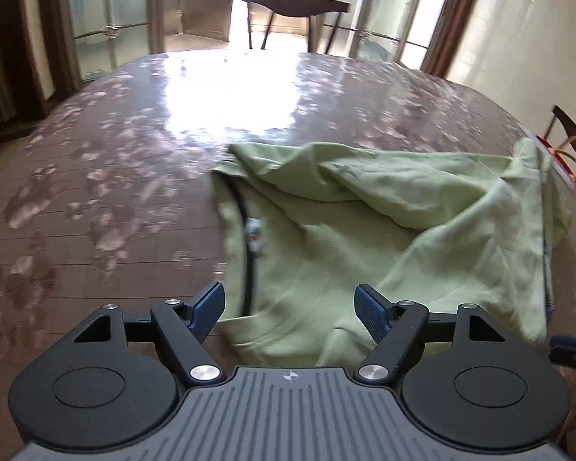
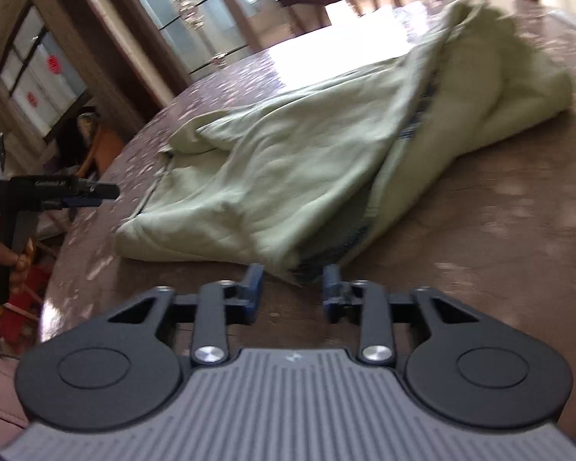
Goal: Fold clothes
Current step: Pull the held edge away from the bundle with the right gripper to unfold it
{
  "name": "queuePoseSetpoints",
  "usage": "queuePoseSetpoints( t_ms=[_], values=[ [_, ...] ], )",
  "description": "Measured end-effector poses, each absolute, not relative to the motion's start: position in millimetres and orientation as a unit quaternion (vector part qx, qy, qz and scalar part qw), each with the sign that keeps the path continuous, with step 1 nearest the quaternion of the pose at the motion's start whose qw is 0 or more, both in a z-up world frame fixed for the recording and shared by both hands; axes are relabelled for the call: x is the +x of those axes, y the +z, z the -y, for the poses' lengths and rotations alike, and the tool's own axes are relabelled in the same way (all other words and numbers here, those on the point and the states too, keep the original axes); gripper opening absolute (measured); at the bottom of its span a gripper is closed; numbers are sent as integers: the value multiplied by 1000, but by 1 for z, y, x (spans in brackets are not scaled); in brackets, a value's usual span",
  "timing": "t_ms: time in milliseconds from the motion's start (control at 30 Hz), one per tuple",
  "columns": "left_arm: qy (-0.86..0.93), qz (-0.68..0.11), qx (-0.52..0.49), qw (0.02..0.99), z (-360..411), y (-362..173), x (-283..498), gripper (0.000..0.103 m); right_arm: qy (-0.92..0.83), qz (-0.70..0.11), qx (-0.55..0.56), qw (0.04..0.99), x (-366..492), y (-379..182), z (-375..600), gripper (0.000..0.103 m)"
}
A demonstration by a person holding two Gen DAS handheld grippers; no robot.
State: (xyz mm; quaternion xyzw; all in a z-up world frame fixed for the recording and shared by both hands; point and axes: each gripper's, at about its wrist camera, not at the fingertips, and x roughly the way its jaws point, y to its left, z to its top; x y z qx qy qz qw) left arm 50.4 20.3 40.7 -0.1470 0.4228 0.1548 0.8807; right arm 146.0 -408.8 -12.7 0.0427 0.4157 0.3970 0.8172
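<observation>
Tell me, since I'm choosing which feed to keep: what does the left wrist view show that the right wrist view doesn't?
Left wrist only: the shirt's dark-trimmed neckline with its label, and a chair past the table's far right edge.

Right wrist only: a hand holding the left gripper from the side, and a window with red stickers.

Both: the crumpled green shirt on the patterned table, open blue-padded fingers in front, glass doors and a side table behind.
</observation>
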Motion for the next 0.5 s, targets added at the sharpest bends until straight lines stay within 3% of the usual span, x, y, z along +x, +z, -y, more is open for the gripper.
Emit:
queuePoseSetpoints(
  t_ms=[67, 367, 500],
  values=[
    [140, -428, -143, 881, -10, 39, 56, 84, 385, -393, 37, 834, 155, -4, 410, 61],
    [83, -436, -142, 885, 33, 36, 77, 95, 341, -286, -1, 896, 208, 32, 401, 93],
    [79, -430, -134, 889, 42, 43, 84, 97, 318, -252, -27, 913, 245, 45, 388, 93]
  ],
)
